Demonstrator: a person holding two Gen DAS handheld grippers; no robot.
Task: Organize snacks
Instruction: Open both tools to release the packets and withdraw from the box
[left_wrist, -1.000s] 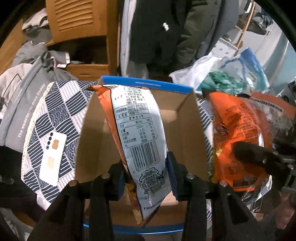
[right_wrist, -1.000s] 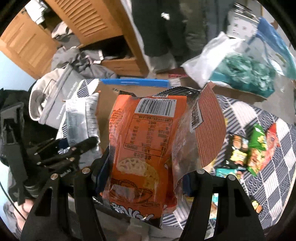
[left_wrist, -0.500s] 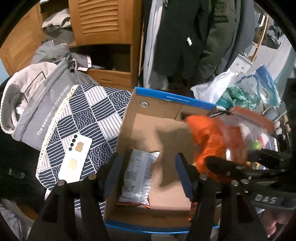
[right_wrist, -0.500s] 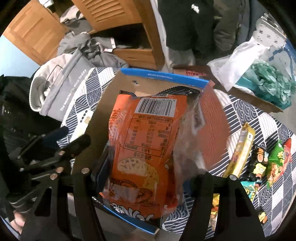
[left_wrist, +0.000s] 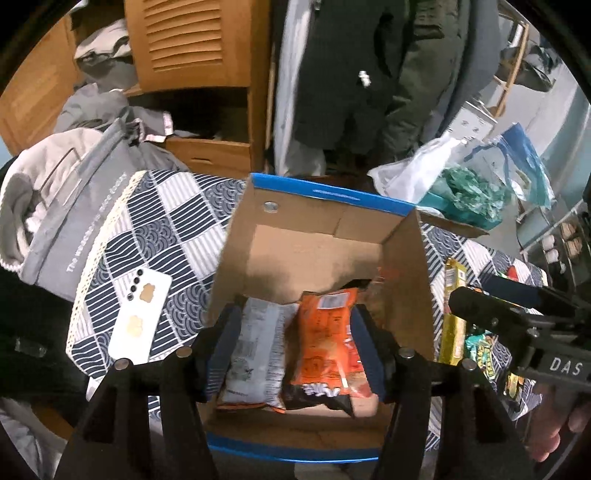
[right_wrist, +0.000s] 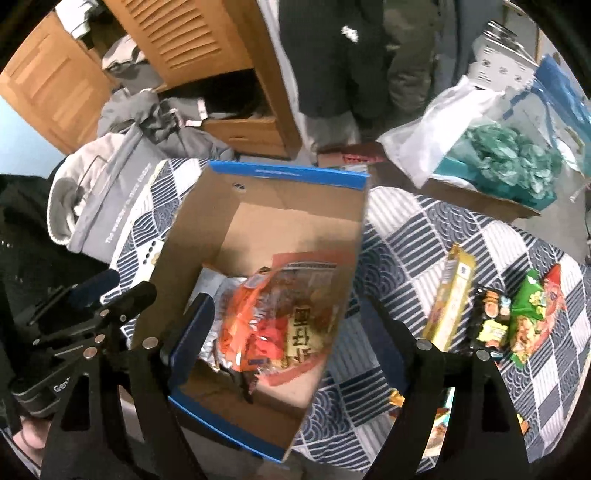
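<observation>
**Two snack bags in the box, more wait on the table**

Left wrist view: the left hand-held gripper (left_wrist: 295, 347) stands half open and holds nothing. Below it, in the cardboard box (left_wrist: 406, 280), a silver bag (left_wrist: 255, 354) and an orange bag (left_wrist: 328, 343) lie side by side. The right hand-held gripper shows "DAS" on its body.

Right wrist view: the right hand-held gripper (right_wrist: 295, 332) has just been opening, and its jaws stand wide and empty over the box edge. The drop step looks done. Next, I think, it must reach the yellow pack (right_wrist: 448, 299) and the small snacks (right_wrist: 517, 321) on the checked table (right_wrist: 406, 236). The bag print is blurred.
</observation>
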